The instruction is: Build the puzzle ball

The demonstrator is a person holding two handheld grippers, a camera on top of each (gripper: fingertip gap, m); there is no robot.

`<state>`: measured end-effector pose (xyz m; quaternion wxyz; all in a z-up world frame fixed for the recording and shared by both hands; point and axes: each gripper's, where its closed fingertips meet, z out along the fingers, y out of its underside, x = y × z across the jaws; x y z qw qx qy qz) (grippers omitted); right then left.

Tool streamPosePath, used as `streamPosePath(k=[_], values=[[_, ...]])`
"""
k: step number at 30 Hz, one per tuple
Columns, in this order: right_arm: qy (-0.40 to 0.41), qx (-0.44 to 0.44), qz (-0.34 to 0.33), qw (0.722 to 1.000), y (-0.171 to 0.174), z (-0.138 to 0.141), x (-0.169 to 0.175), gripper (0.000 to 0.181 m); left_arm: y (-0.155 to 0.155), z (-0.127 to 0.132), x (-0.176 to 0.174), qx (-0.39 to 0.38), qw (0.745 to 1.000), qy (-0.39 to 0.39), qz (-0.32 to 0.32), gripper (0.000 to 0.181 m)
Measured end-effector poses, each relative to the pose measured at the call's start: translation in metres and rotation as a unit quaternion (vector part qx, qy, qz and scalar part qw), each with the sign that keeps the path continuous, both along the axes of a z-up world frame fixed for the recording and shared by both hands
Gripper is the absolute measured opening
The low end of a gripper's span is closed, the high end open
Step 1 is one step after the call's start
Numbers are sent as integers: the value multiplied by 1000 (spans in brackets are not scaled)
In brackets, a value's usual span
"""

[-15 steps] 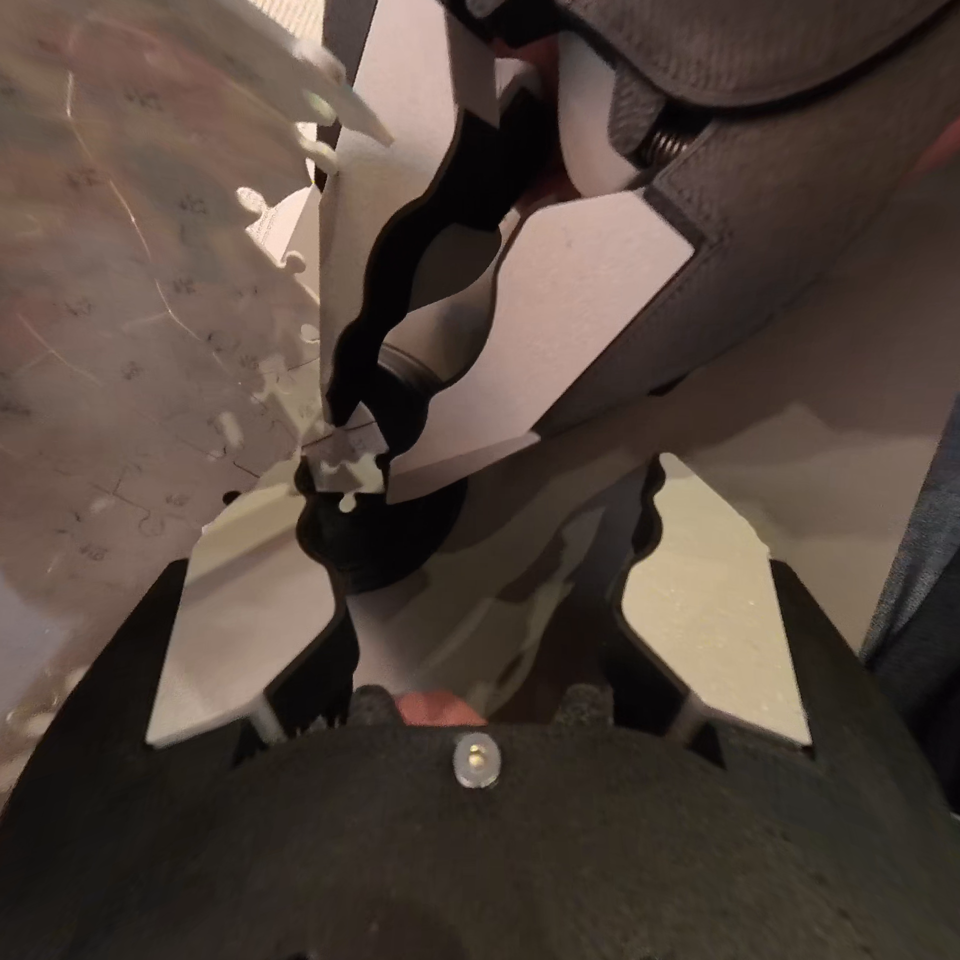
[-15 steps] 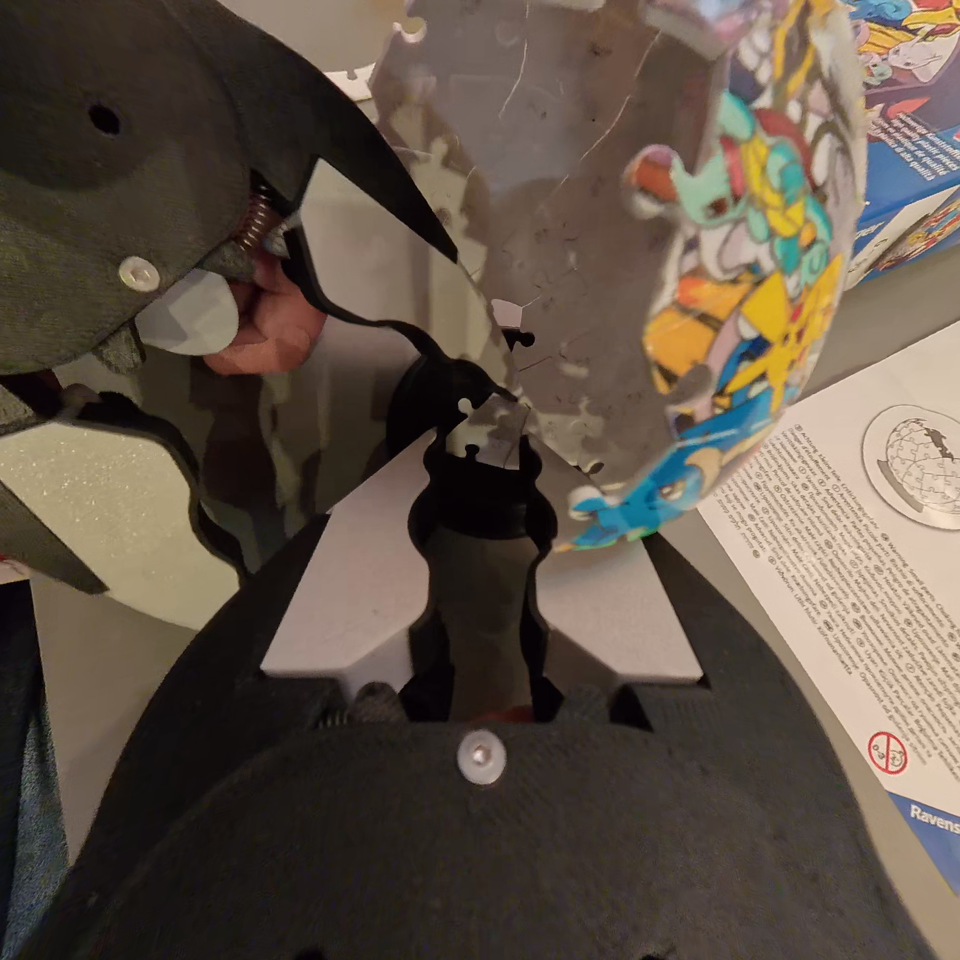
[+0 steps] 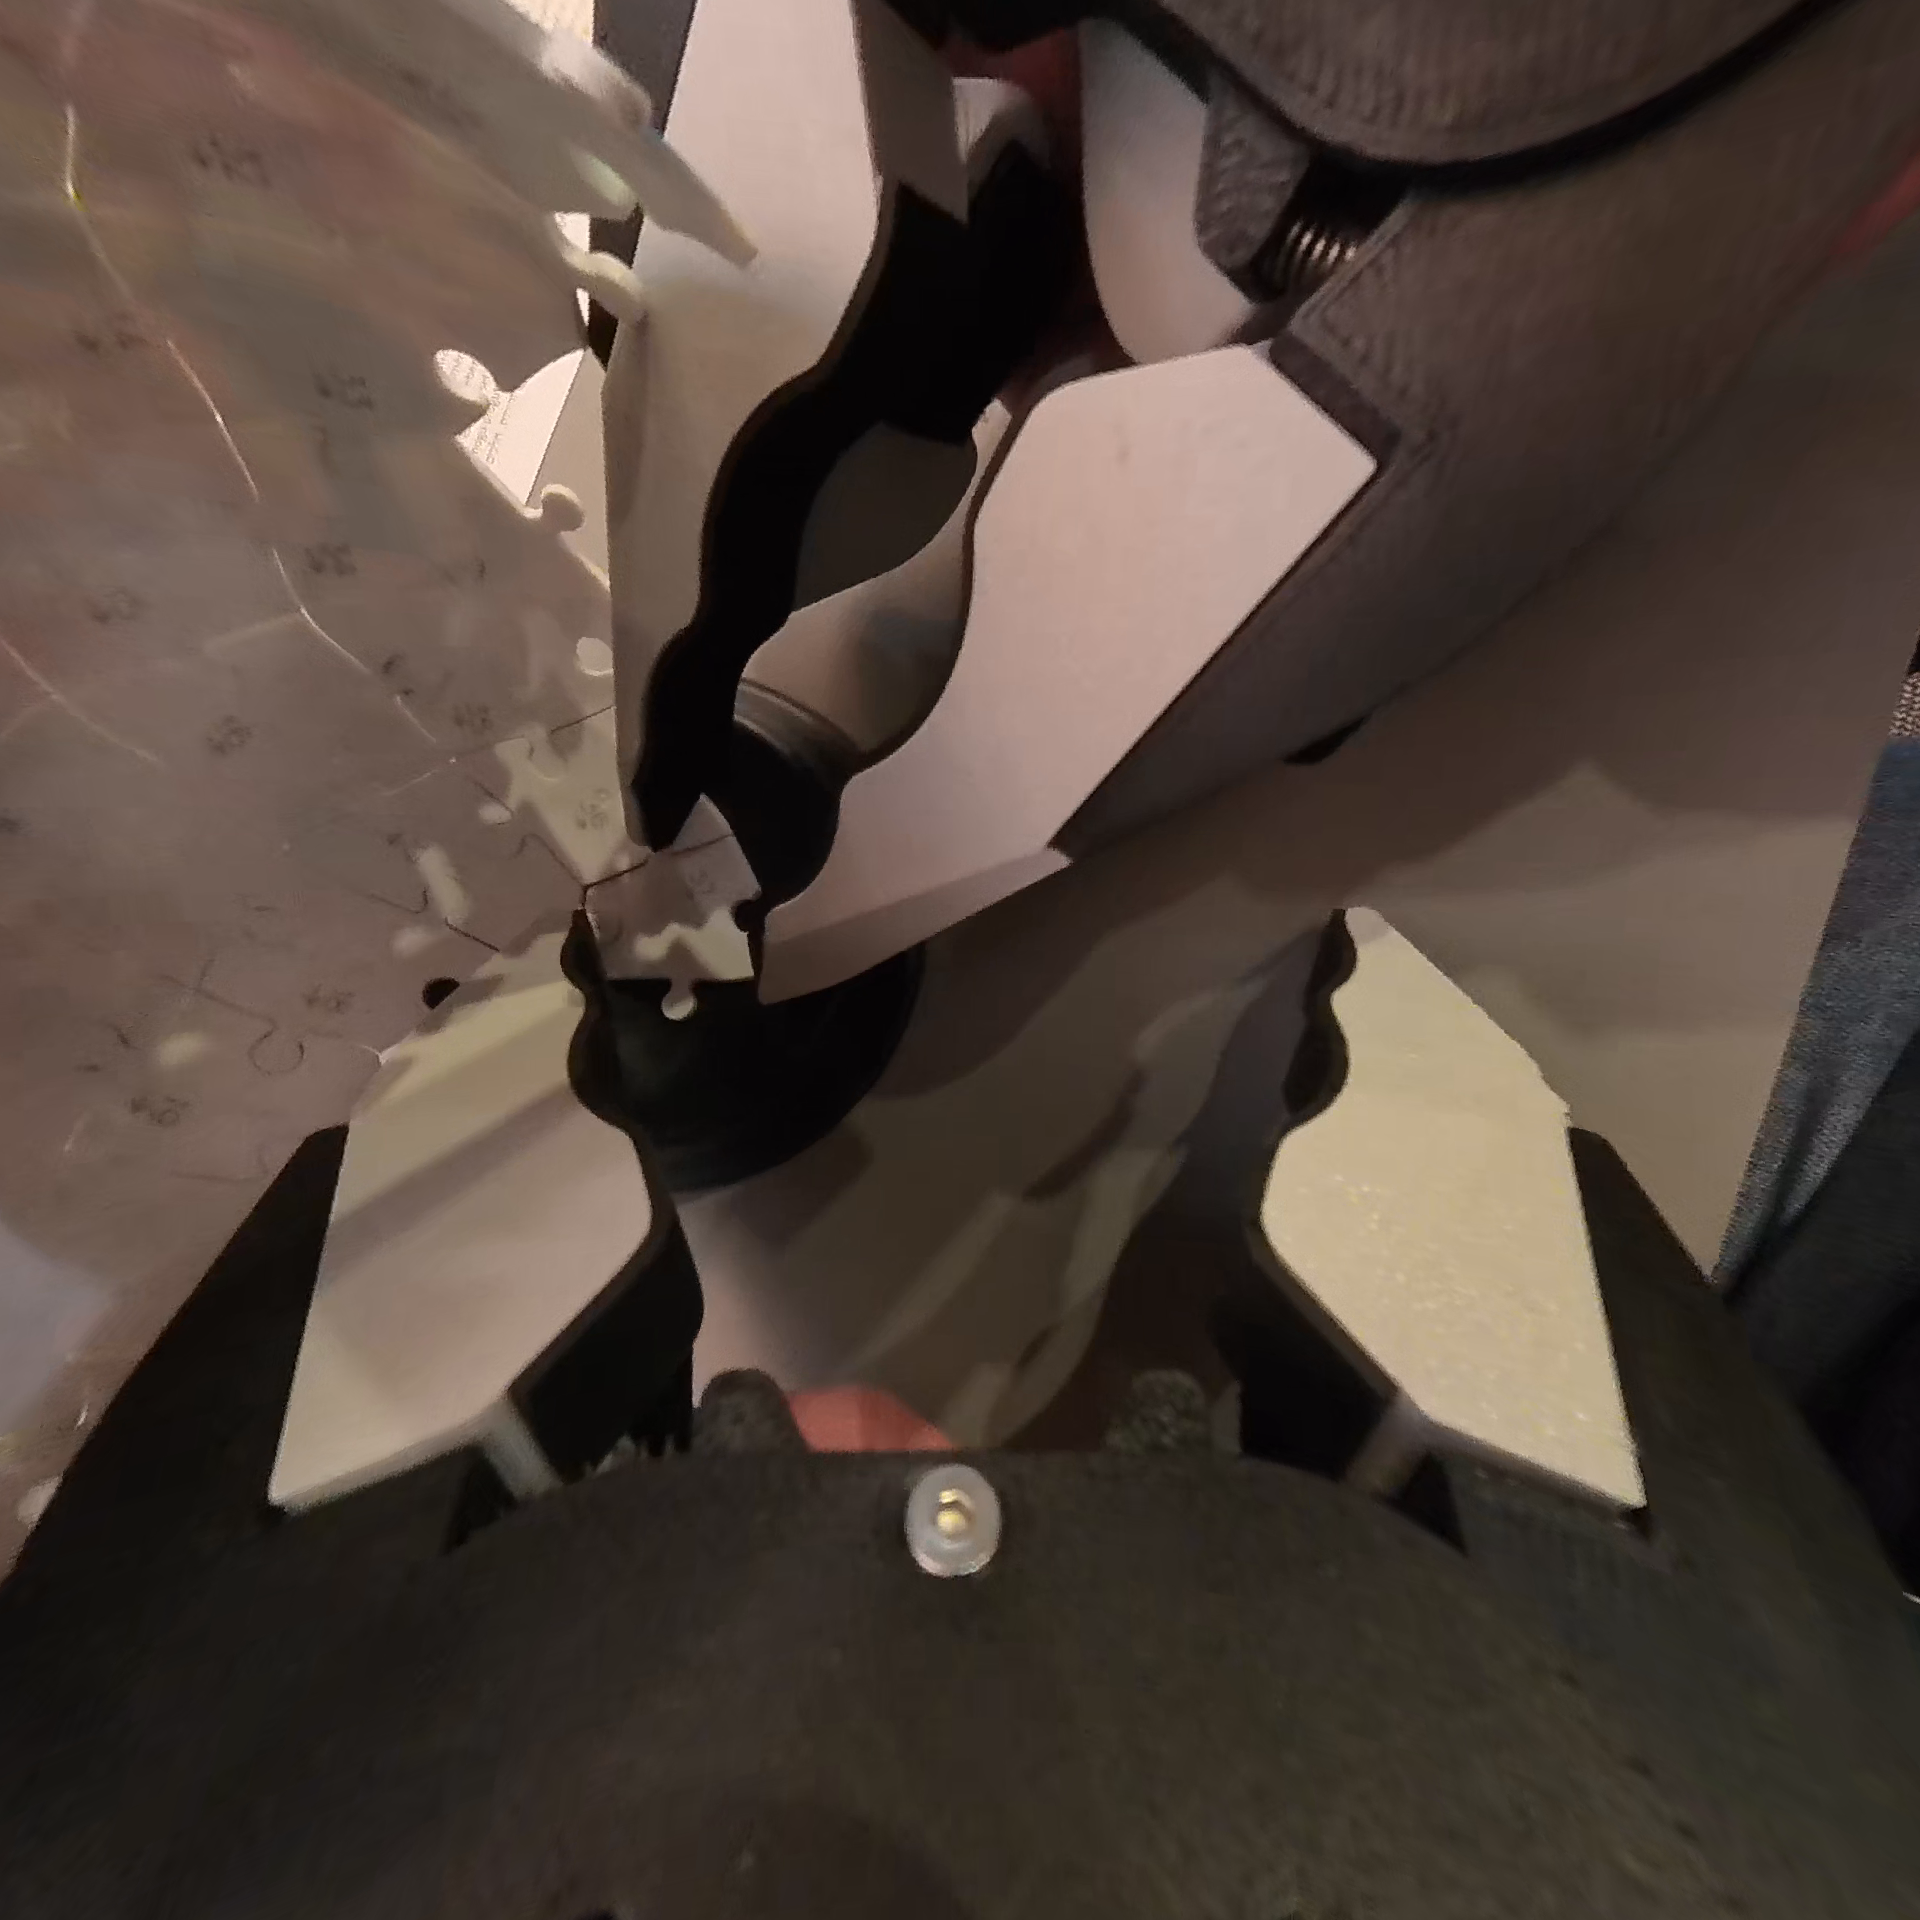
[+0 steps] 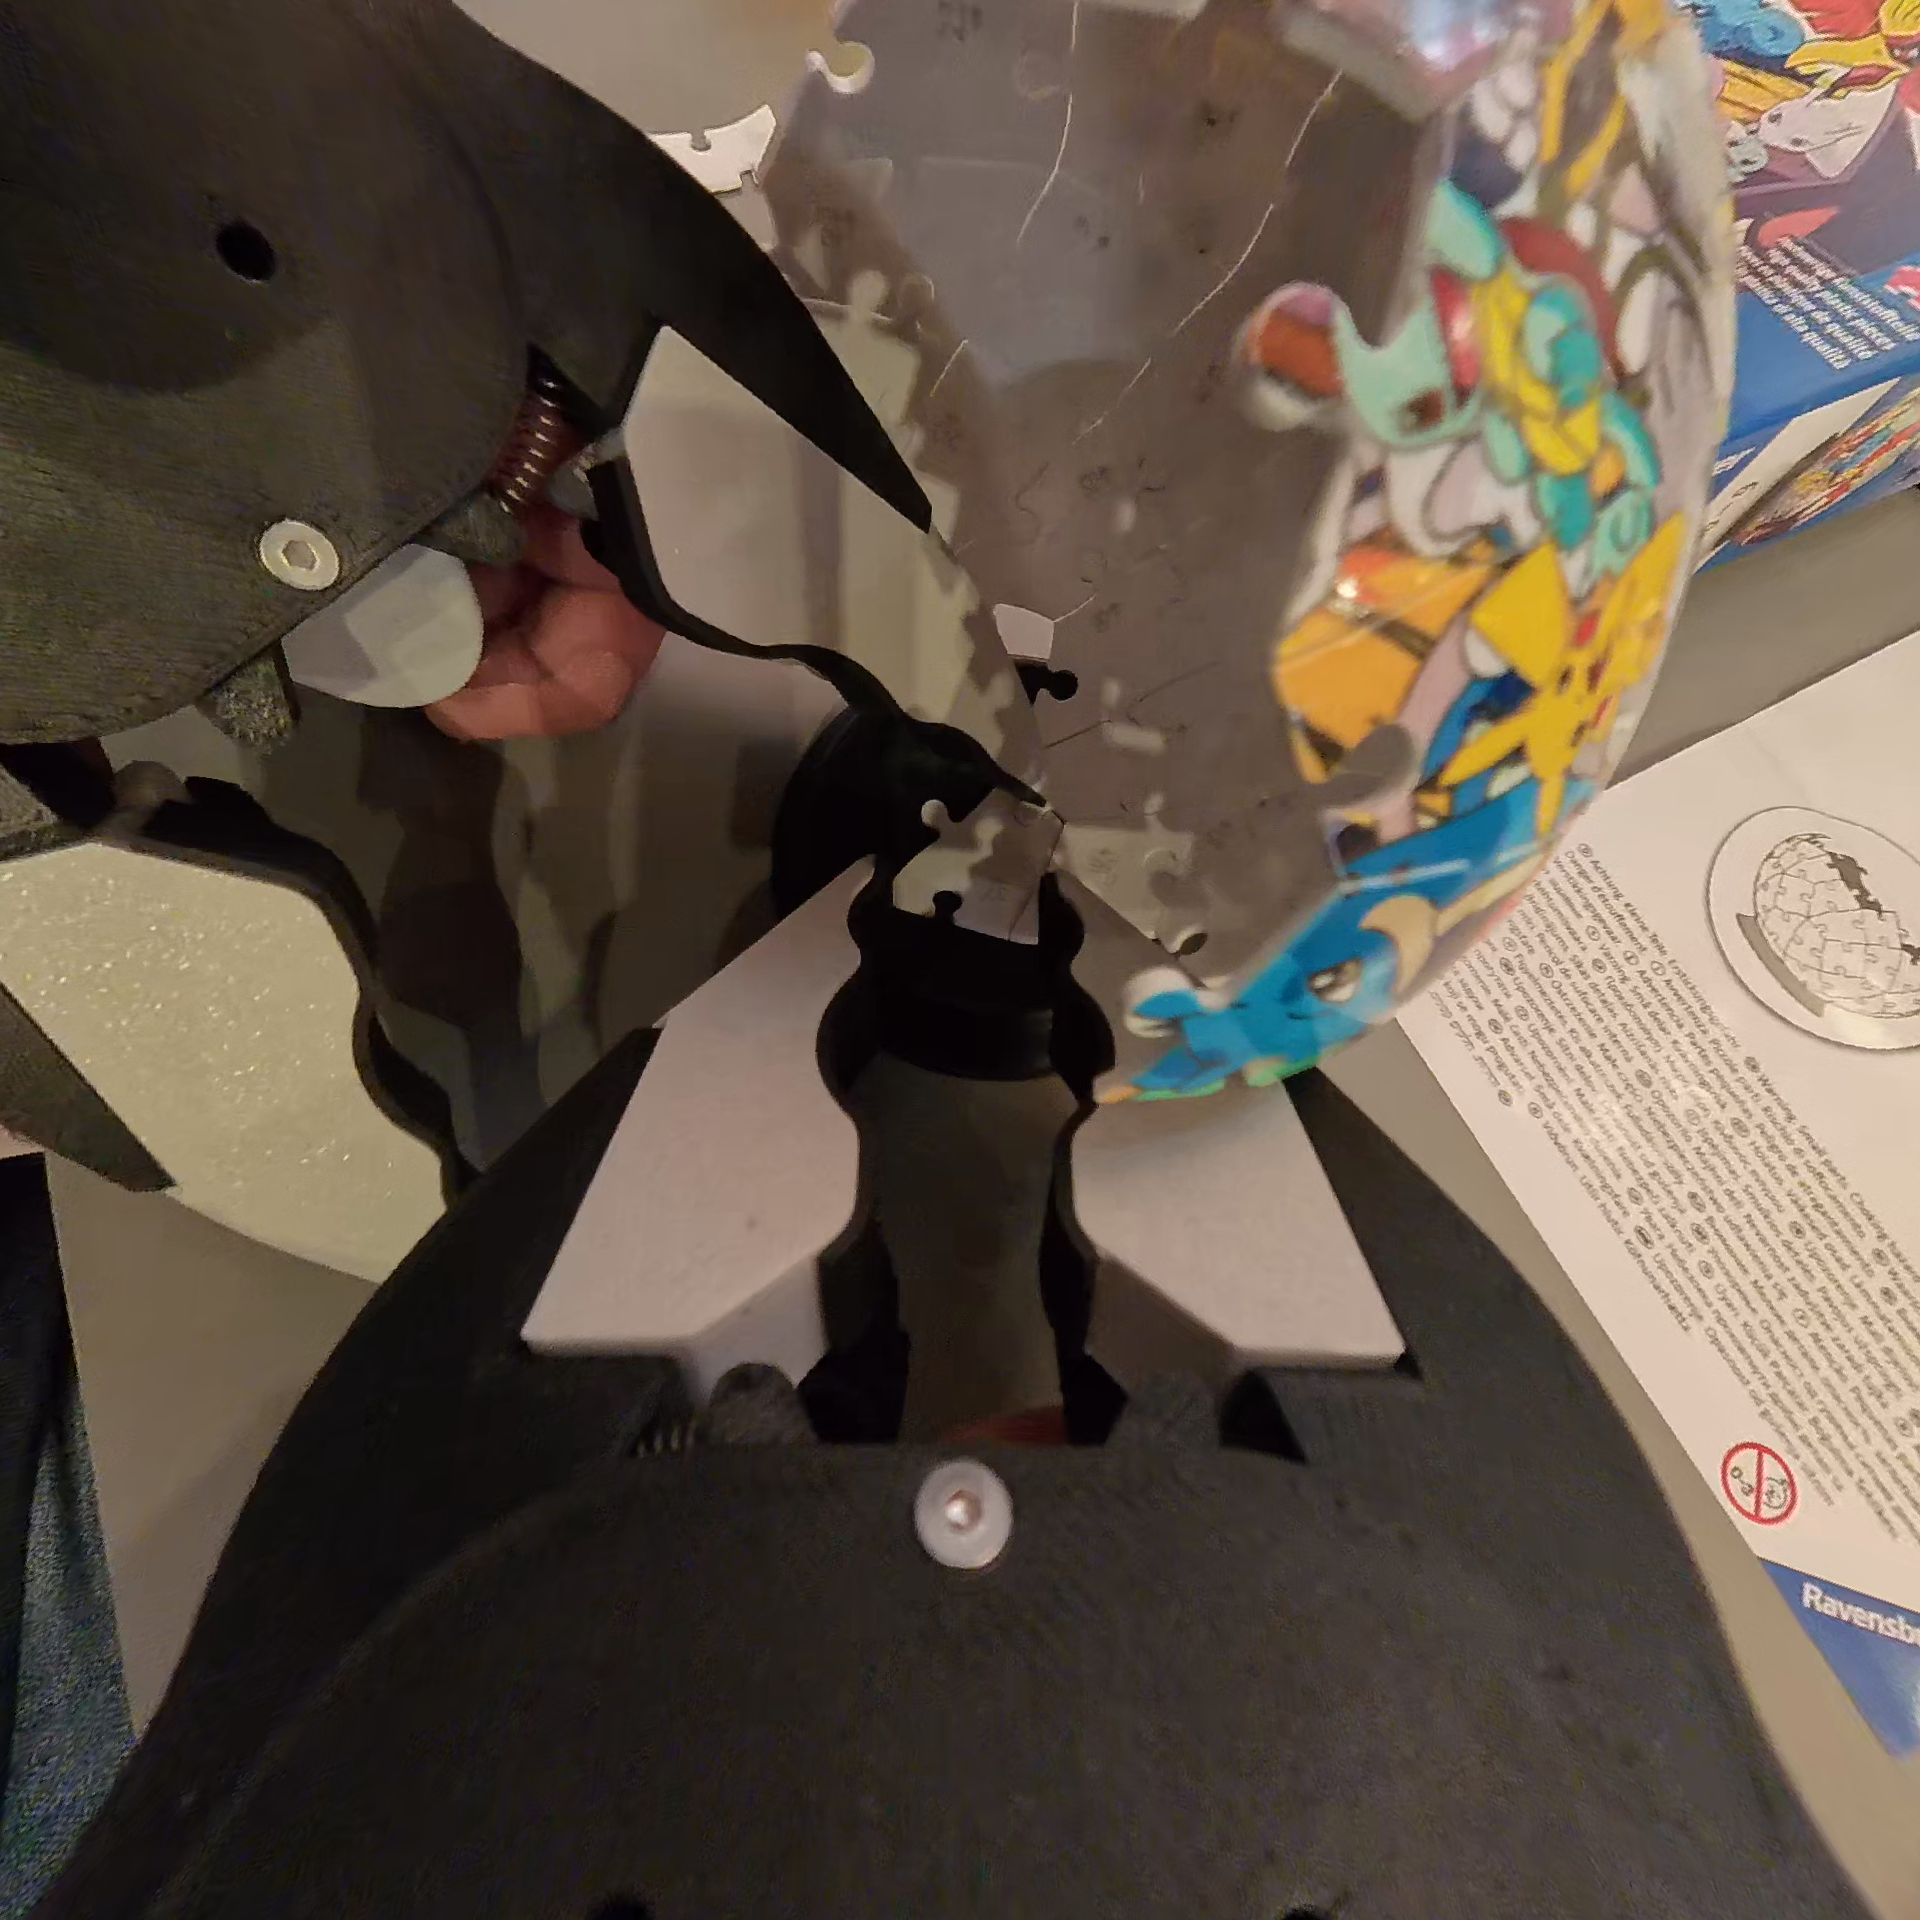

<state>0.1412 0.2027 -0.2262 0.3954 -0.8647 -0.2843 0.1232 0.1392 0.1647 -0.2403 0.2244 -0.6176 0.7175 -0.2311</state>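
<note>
The half-built puzzle ball (image 4: 1507, 623) is a curved shell, colourful outside and grey inside (image 3: 208, 623). My right gripper (image 4: 977, 894) is shut on a small grey puzzle piece (image 4: 987, 873) and holds it against the shell's lower edge. In the left wrist view the right gripper (image 3: 717, 894) comes in from above with the piece (image 3: 686, 914). My left gripper (image 3: 966, 951) is wide open, and its left fingertip (image 3: 592, 966) is at the shell's edge beside the piece. It also shows in the right wrist view (image 4: 675, 914). A black round stand (image 4: 862, 790) sits behind the piece.
A white instruction sheet (image 4: 1714, 1143) lies on the grey table at the right. The blue puzzle box (image 4: 1849, 260) stands at the back right. A person's hand (image 4: 551, 644) holds the left gripper. Blue fabric (image 3: 1829, 935) is at the right edge.
Almost nothing. The right gripper stays at the shell's edge with the piece and has shifted only very slightly.
</note>
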Motion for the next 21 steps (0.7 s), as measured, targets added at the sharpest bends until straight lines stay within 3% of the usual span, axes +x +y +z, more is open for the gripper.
streamPosePath(k=[8, 21], values=[[0, -4, -3, 1000, 2, -1, 2, 28, -5, -2, -1, -1, 1000, 8, -3, 136], [-7, 8, 12, 1000, -4, 0, 5, 26, -8, 0, -3, 0, 1000, 0, -17, 126]])
